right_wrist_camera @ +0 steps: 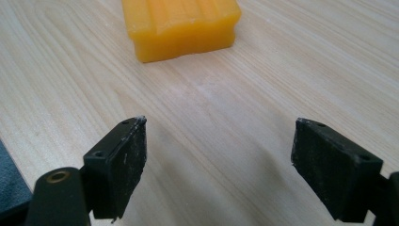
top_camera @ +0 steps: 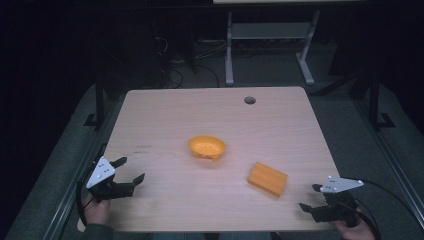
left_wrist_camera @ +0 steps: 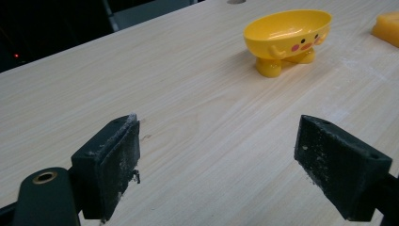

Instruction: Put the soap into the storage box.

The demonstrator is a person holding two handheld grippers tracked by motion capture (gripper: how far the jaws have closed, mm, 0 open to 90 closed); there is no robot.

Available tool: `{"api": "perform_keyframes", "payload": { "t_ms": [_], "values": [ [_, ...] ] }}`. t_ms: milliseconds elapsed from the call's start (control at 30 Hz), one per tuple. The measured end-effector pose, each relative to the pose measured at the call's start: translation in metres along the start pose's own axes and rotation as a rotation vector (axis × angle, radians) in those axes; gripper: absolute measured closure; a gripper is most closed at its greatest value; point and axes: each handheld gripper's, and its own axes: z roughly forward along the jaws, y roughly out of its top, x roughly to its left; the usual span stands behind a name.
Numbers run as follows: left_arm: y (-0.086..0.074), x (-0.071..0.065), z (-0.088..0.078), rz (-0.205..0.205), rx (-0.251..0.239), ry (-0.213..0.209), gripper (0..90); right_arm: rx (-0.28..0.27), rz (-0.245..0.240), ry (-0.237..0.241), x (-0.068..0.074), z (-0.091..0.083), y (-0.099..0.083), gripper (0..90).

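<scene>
Soap bar (top_camera: 268, 178) flat on desk (top_camera: 165, 115), just ahead-left of right gripper (top_camera: 311, 197), long axis slanting across its spread, empty jaws. Yellow dish (top_camera: 207, 147) mid-desk, farther off. Left gripper (top_camera: 131, 169) likewise spread, empty, well apart.

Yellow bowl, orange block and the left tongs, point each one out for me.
yellow bowl (top_camera: 207, 147), high view, on the inside of its basin.
orange block (top_camera: 268, 178), high view, on its top face.
left tongs (top_camera: 129, 169), high view, midway between the open tips.
</scene>
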Motion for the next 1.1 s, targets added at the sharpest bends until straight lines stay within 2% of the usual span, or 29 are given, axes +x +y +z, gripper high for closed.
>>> {"api": "perform_keyframes", "payload": {
  "t_ms": [167,367,600,767,1100],
  "values": [
    [0.0,-0.001,0.0,0.011,0.006,-0.003,13.9,-0.001,0.009,0.0,-0.001,-0.001,0.0,17.6],
    [0.0,0.001,-0.001,0.006,0.002,0.0,13.9,0.021,-0.02,-0.001,0.0,0.003,0.006,17.5],
    [0.0,0.0,-0.001,0.011,-0.001,-0.004,13.9,0.016,-0.013,0.009,0.002,0.005,0.011,17.6],
    [0.0,0.0,-0.001,0.007,0.002,-0.002,13.9,0.008,-0.03,0.02,0.003,0.006,0.017,17.4],
    [0.0,0.0,-0.001,0.006,0.003,-0.002,13.9,0.041,-0.039,0.036,0.002,0.01,0.029,15.8]
  ]
}}
